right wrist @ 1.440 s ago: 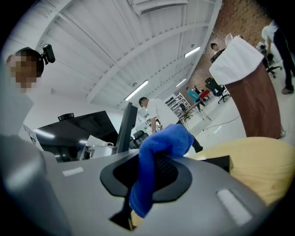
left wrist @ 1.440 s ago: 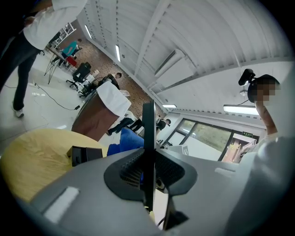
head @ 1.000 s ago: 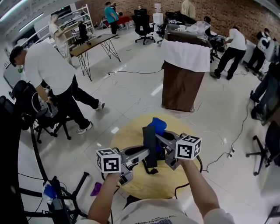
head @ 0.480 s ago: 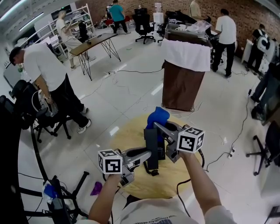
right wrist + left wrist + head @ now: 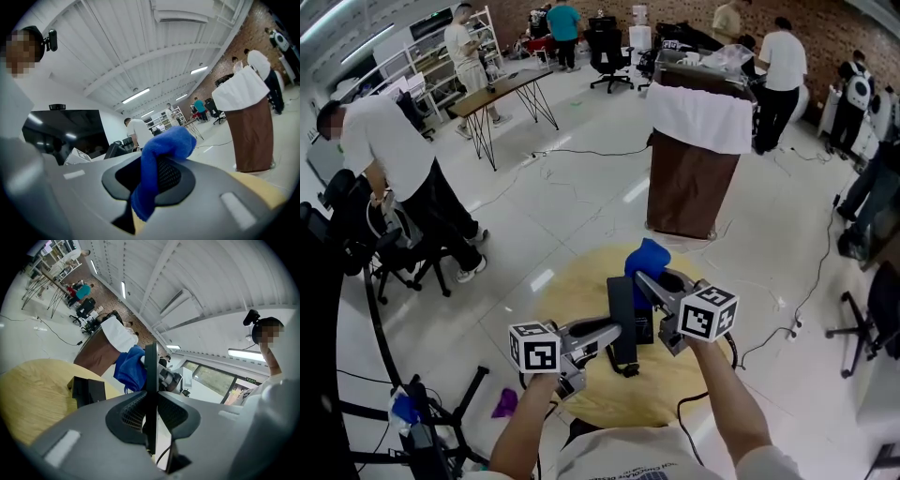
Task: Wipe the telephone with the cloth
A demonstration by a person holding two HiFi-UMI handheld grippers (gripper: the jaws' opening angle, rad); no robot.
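In the head view a black telephone handset [image 5: 622,319] stands above the round wooden table [image 5: 581,291], its cord hanging at the lower end. My left gripper [image 5: 617,332] is shut on its middle; the left gripper view shows the handset [image 5: 151,376] edge-on between the jaws of that gripper [image 5: 151,401]. My right gripper [image 5: 649,283] is shut on a blue cloth [image 5: 648,257], which rests against the handset's upper end. The right gripper view has the cloth [image 5: 161,150] bunched between the jaws of the right gripper [image 5: 154,174]. The black telephone base [image 5: 87,390] sits on the table behind.
Beyond the table stands a brown lectern with a white cover [image 5: 698,155]. Several people move about the room, one [image 5: 403,164] near a chair at the left. Cables [image 5: 769,337] lie on the floor at the right, and a purple rag [image 5: 505,404] lies lower left.
The right gripper has carried the blue cloth a little up and to the right along the handset's upper end. The left gripper and handset stayed put. People in the background have walked on.
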